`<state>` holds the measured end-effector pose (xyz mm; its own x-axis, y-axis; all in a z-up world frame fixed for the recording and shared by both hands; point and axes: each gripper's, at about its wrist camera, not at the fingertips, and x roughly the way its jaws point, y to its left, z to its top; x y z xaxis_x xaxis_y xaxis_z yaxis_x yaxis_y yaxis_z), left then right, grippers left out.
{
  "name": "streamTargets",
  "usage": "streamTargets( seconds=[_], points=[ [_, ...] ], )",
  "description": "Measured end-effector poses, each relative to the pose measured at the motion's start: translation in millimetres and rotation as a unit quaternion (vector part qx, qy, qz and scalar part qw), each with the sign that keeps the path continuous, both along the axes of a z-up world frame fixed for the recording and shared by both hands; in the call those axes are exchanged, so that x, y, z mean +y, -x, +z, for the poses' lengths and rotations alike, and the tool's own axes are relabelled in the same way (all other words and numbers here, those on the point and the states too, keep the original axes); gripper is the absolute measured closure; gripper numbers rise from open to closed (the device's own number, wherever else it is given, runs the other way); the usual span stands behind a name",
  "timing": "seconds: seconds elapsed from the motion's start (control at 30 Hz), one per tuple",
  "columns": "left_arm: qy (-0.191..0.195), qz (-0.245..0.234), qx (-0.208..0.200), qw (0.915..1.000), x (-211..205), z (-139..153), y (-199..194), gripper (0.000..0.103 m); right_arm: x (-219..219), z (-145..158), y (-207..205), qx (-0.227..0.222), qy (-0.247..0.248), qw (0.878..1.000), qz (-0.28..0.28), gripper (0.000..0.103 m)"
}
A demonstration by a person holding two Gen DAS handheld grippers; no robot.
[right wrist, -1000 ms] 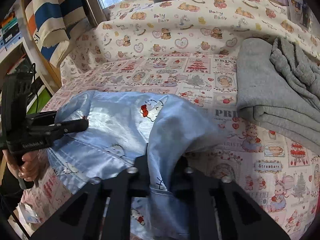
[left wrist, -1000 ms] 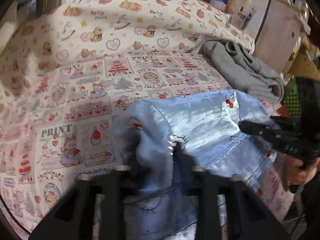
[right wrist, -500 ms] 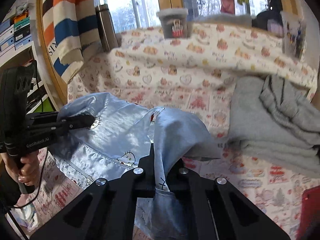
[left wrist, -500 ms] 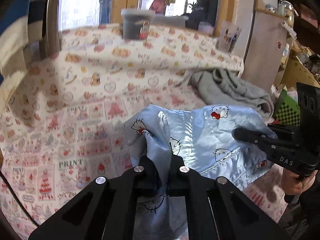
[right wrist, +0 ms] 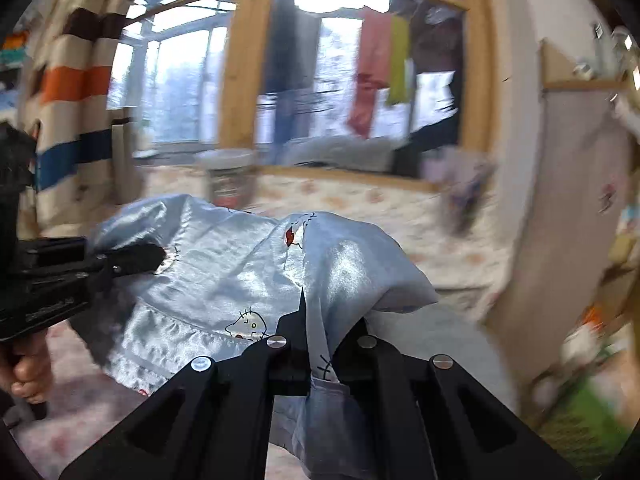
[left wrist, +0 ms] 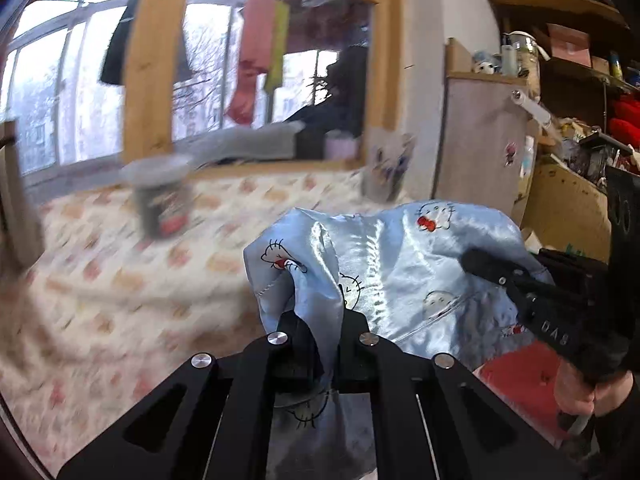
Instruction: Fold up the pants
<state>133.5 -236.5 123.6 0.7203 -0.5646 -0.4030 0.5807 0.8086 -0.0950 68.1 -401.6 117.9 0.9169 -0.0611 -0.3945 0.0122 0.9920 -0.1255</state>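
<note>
The light blue satin pants (left wrist: 400, 264) with cartoon cat prints hang in the air between both grippers, above the bed. My left gripper (left wrist: 324, 332) is shut on one bunched corner of the pants. My right gripper (right wrist: 320, 332) is shut on the other corner of the pants (right wrist: 248, 264). Each gripper shows in the other's view: the right one (left wrist: 520, 284) at the right edge, the left one (right wrist: 100, 264) at the left edge. The fabric sags between them and hides the lower part of the pants.
The patterned bed sheet (left wrist: 100, 280) lies below, blurred. A lidded jar (left wrist: 160, 200) stands on the window ledge. A striped curtain (right wrist: 68, 92) hangs at left. A cabinet (left wrist: 480, 140) and cluttered shelves (left wrist: 580, 80) stand at right.
Both grippers have lifted the pants up off the bed and tilted upward; the views now face the window. The grey clothes have dropped out of view.
</note>
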Motion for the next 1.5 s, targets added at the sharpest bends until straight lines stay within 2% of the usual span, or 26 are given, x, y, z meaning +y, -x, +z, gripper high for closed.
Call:
streamTargets(
  seconds=[0.1,0.23,0.33,0.43,0.63,0.7,0.77,0.8,0.83,0.9,1.0,1.03,1.1,1.3,1.4,1.5],
  points=[
    [-0.003,0.002,-0.026,0.9996,-39,4,-20,0.098,-31,7,-12,-0.007,-0.008,1.000,-0.028,0.097],
    [0.000,-0.006,0.005,1.0000,-79,-12,-49,0.098,-72,0,-35,-0.012,0.006,0.997,-0.075,0.097],
    [-0.009,-0.006,0.015,0.9998,-101,-30,-66,0.098,-105,-17,-57,0.002,-0.006,0.994,-0.108,0.097],
    [-0.014,-0.010,0.048,0.9987,-118,-50,-86,0.098,-127,-41,-77,0.021,-0.034,0.992,-0.123,0.097],
    [-0.047,-0.010,0.072,0.9962,-138,-88,-105,0.097,-143,-83,-107,0.056,-0.030,0.989,-0.135,0.097],
    [-0.057,-0.009,0.081,0.9951,-141,-98,-110,0.092,-150,-91,-116,0.075,-0.041,0.987,-0.138,0.096],
    [-0.063,-0.002,0.085,0.9944,-141,-103,-114,0.083,-153,-97,-118,0.089,-0.051,0.984,-0.147,0.086],
    [-0.064,0.002,0.087,0.9941,-140,-106,-116,0.071,-158,-101,-117,0.093,-0.055,0.983,-0.152,0.075],
    [-0.067,0.007,0.091,0.9936,-138,-108,-118,0.063,-161,-102,-117,0.094,-0.056,0.981,-0.157,0.059],
    [-0.068,0.016,0.099,0.9926,-133,-111,-123,0.039,-170,-104,-115,0.094,-0.060,0.978,-0.175,0.042],
    [-0.067,0.016,0.104,0.9922,-121,-111,-124,0.028,-184,-104,-108,0.097,-0.093,0.975,-0.179,0.038],
    [-0.066,0.016,0.101,0.9926,-117,-109,-123,0.025,-190,-104,-105,0.095,-0.110,0.972,-0.182,0.035],
    [-0.059,0.018,0.091,0.9940,-106,-104,-118,0.018,-199,-100,-97,0.086,-0.132,0.969,-0.191,0.035],
    [-0.043,0.029,0.044,0.9977,-75,-80,-93,0.015,-206,-82,-71,0.053,-0.138,0.965,-0.215,0.033],
    [-0.052,0.048,0.017,0.9973,-65,-69,-79,0.015,-197,-74,-52,0.028,-0.135,0.964,-0.227,0.030],
    [-0.041,0.055,-0.005,0.9976,-52,-60,-62,0.015,-179,-69,-34,0.006,-0.126,0.967,-0.223,0.029]
  ],
)
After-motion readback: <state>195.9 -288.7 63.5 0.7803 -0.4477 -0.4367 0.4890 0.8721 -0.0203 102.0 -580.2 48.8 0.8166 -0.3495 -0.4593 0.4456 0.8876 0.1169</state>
